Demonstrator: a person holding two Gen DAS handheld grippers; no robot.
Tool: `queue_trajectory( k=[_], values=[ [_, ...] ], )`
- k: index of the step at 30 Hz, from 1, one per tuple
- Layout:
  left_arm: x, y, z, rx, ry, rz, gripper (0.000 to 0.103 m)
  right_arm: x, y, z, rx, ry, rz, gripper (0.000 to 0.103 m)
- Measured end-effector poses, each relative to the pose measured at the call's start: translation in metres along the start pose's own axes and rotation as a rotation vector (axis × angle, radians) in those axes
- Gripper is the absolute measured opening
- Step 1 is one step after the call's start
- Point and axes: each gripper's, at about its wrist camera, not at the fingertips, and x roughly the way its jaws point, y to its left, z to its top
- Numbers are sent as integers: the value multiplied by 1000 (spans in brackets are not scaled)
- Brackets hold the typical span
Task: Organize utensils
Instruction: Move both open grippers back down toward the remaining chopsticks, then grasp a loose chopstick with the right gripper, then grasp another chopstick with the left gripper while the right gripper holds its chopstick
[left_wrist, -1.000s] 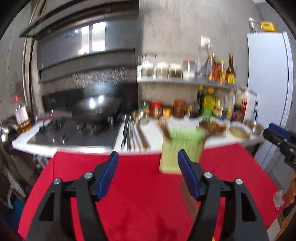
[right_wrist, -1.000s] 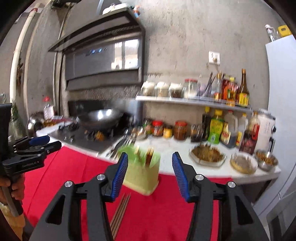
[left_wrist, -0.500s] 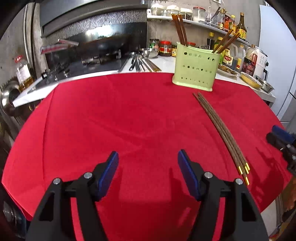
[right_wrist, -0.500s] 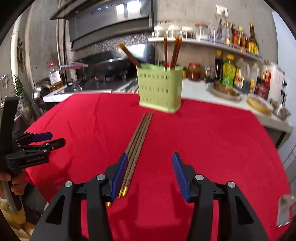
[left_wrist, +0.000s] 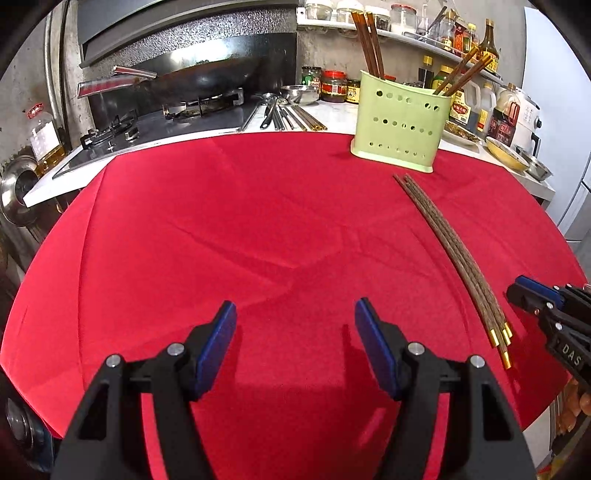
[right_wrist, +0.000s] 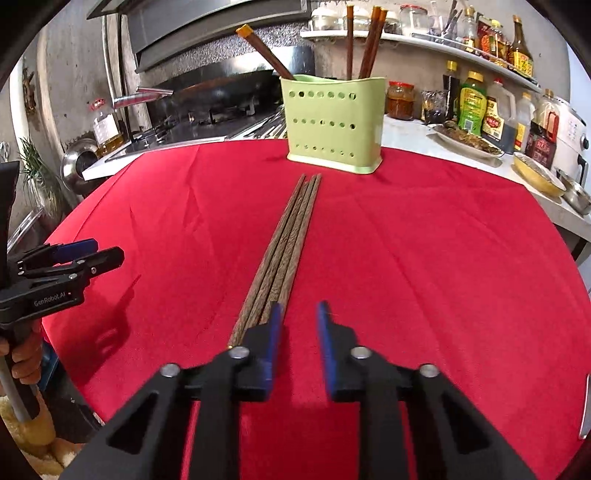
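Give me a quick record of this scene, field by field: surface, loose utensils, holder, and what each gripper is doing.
surface: red cloth over a table
loose utensils: bundle of dark chopsticks lying flat, tips toward the holder
holder: green holder upright at the far edge, a few chopsticks standing in it
left gripper: open, empty, over bare cloth
right gripper: partly open, empty, at the bundle's near ends, its left finger overlapping them

- A surface (left_wrist: 221, 229) draped in creased red cloth carries everything.
- A pale green perforated holder (left_wrist: 399, 125) stands upright near its far edge.
- A bundle of dark wooden chopsticks (right_wrist: 284, 251) lies flat, tips pointing toward the holder.
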Motion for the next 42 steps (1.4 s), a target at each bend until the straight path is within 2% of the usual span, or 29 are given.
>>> queue_trajectory(
  k=[4,16,19,20,21,32,34,36,38,42],
  values=[
    [2,1,0,-5,7,-5,65,5,2,3,0,14,26,15],
    [2,0,3,-8,10,5,65,24,1,8,-23,64,-8,15],
    [1,-3,4,-4,10,7,65,22,-1,6,-27,57,10,15],
    [1,-6,4,-2,12,3,65,21,-3,5,-24,49,14,14],
    [1,-8,5,0,13,0,65,19,-4,3,-25,44,8,8],
    [9,-53,11,63,37,-98,65,-5,-56,-16,67,26,-81,7],
    [13,-63,12,79,53,-139,60,-8,-63,-18,78,24,-93,7],
    [16,-73,12,91,71,-188,49,-11,-71,-21,95,19,-104,7],
    [20,-85,13,106,83,-224,43,-12,-78,-22,107,15,-116,7],
    [29,-102,16,118,109,-250,41,-14,-85,-24,116,10,-110,7]
  ],
)
